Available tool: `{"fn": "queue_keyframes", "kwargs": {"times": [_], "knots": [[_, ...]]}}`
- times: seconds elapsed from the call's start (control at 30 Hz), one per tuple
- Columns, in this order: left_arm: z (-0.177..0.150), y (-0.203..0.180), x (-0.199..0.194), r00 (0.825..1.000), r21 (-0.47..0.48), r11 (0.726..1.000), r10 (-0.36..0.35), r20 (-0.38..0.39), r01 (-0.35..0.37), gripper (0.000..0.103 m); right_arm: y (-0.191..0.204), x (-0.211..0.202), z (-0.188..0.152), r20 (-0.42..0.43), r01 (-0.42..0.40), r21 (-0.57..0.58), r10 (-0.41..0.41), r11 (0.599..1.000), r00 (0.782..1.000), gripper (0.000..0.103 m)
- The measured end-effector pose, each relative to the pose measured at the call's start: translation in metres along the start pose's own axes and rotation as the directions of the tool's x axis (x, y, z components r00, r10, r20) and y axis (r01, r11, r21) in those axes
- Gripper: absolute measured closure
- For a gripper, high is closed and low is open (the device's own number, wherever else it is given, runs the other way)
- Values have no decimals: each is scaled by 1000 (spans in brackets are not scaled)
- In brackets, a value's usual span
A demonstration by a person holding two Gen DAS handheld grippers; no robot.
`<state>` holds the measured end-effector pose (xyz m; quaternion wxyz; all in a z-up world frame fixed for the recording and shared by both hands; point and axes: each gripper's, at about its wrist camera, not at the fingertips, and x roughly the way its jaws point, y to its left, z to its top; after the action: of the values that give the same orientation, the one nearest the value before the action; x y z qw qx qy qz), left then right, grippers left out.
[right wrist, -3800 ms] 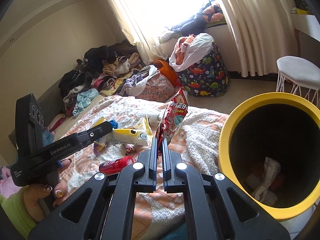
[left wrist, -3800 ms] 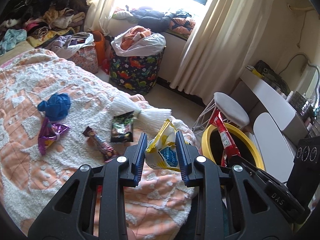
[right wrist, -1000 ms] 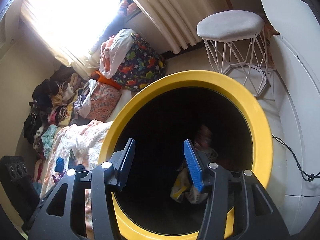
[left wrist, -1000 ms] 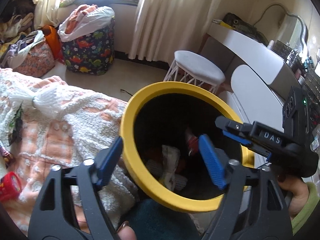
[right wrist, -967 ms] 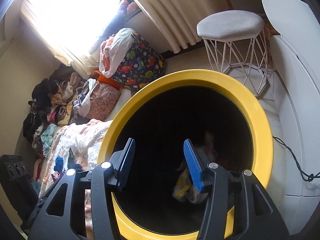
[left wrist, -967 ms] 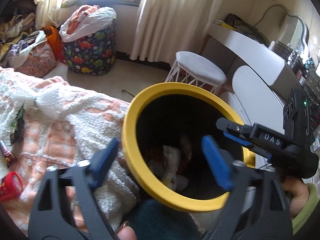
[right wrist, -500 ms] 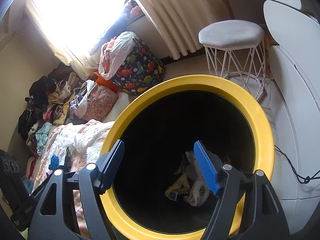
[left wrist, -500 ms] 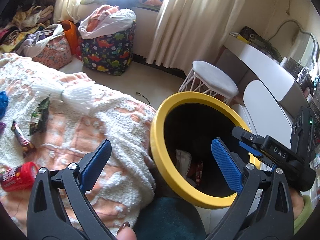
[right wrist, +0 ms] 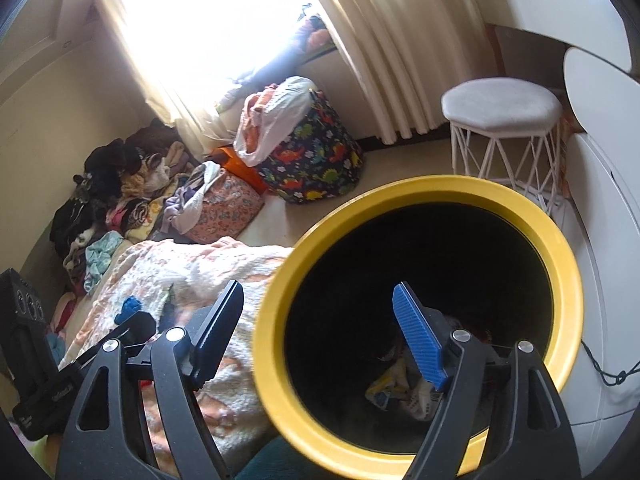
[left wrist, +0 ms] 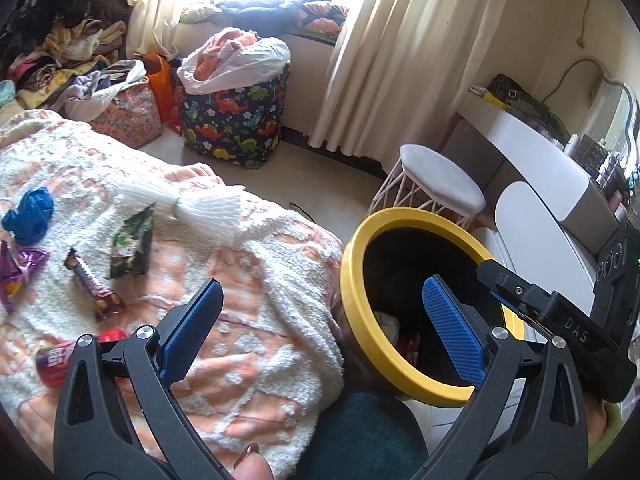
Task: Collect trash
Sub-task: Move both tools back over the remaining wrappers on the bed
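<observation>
Showing both claws empty beside the yellow bin (left wrist: 362,332). Left claw (left wrist: 320,334): jaws spread wide, nothing between them, over the bed's edge nearest the bin. Right claw (right wrist: 318,334): jaws have just been opening and now stand apart, empty, straddling the bin's rim. Wrappers already lie crumpled at the bin's bottom (right wrist: 400,392). Trash left on the bed (left wrist: 260,280), all to the far side from the bin: a dark green packet (left wrist: 130,246), a brown bar wrapper (left wrist: 92,286), a red can (left wrist: 60,356), a purple foil wrapper (left wrist: 16,272), a blue crumpled wad (left wrist: 28,214). The wrappers look light, thin and slippery, best pinched at an edge or crimped end; the can seems stiff and apt to roll, best gripped across its middle.
</observation>
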<state>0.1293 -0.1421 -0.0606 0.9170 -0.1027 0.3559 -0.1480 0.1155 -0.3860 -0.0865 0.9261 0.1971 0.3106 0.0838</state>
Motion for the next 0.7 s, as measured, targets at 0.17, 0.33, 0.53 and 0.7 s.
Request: {"fn": "queue_keyframes", "kwargs": {"times": [0.17,0.33,0.53,0.7], "knots": [[2,10,-14,999,1,1000,24,32,-24,11,14,-5,-1,18,-24,-31,25,999,1000,27],[4,19,-26,996,21,998,52,67,-53,11,27,-9,-5,28,-41,-63,43,997,999,26],[6,29,-38,992,36,996,75,102,-79,11,43,-8,-10,26,-53,-95,55,994,998,26],[9,40,-44,990,18,996,84,117,-87,11,54,-7,-12,19,-60,-122,62,991,998,26]]}}
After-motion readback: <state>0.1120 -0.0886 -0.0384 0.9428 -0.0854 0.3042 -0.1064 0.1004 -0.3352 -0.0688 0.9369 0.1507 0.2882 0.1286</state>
